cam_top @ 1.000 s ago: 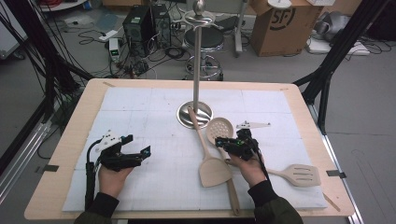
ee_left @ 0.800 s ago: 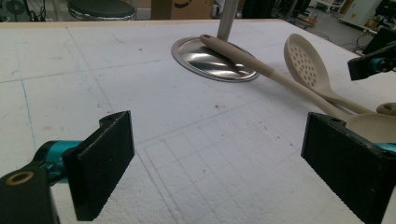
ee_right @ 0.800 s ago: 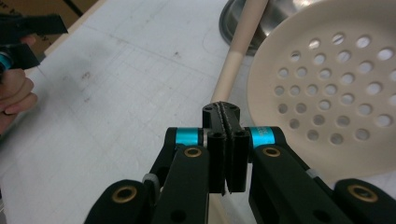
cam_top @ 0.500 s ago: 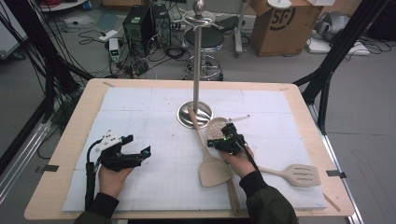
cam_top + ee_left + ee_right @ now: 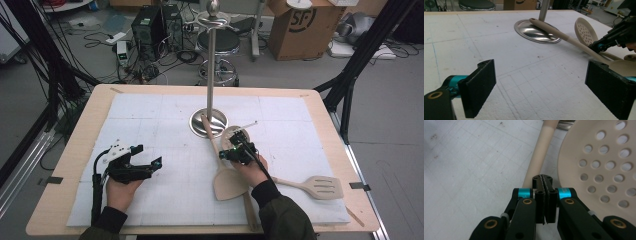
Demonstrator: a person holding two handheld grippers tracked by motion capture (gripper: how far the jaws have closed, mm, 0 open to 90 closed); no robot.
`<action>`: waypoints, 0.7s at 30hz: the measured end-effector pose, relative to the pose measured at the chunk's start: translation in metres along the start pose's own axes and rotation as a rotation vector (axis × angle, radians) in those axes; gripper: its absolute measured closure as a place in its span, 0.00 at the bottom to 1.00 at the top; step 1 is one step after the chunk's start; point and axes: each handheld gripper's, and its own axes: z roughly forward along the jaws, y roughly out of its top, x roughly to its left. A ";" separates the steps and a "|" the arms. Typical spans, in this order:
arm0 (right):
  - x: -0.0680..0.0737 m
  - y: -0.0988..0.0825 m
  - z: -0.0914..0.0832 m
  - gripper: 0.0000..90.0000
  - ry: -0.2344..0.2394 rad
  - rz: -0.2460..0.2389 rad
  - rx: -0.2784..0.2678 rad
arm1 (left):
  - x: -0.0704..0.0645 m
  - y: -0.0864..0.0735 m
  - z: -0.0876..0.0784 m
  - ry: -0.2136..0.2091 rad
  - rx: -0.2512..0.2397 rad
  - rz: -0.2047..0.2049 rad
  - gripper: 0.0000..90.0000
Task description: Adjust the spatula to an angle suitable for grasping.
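Note:
A metal stand [image 5: 210,122] with a round base and a tall pole is at the table's middle. A beige spatula [image 5: 227,182] lies with its handle tip on that base. Beside it lies a perforated spoon [image 5: 232,135]. My right gripper [image 5: 227,154] is shut, hovering by the spatula handle. In the right gripper view the gripper [image 5: 545,180] has its pads pressed together with nothing between them, just above the handle [image 5: 536,162] and left of the spoon bowl [image 5: 599,170]. My left gripper [image 5: 147,156] rests open at the left; its wide jaws [image 5: 541,92] hold nothing.
A slotted spatula [image 5: 320,186] lies at the right, near the white mat's front edge. The left gripper view shows the stand base [image 5: 536,32], the spatula handle [image 5: 554,31] and the perforated spoon [image 5: 585,31]. Cables, stools and boxes are on the floor beyond the table.
My right gripper has moved left from beside the spoon to the spatula handle. The left hand has kept still.

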 end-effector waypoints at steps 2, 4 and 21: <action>0.000 0.001 0.000 1.00 -0.001 0.000 0.006 | 0.000 0.000 0.000 -0.001 0.003 0.001 0.12; 0.001 0.002 0.000 1.00 -0.008 -0.007 0.009 | 0.000 0.000 0.000 0.000 0.004 0.002 0.12; 0.002 0.008 0.005 1.00 -0.043 -0.022 0.011 | 0.000 0.000 0.001 -0.003 0.004 -0.002 0.12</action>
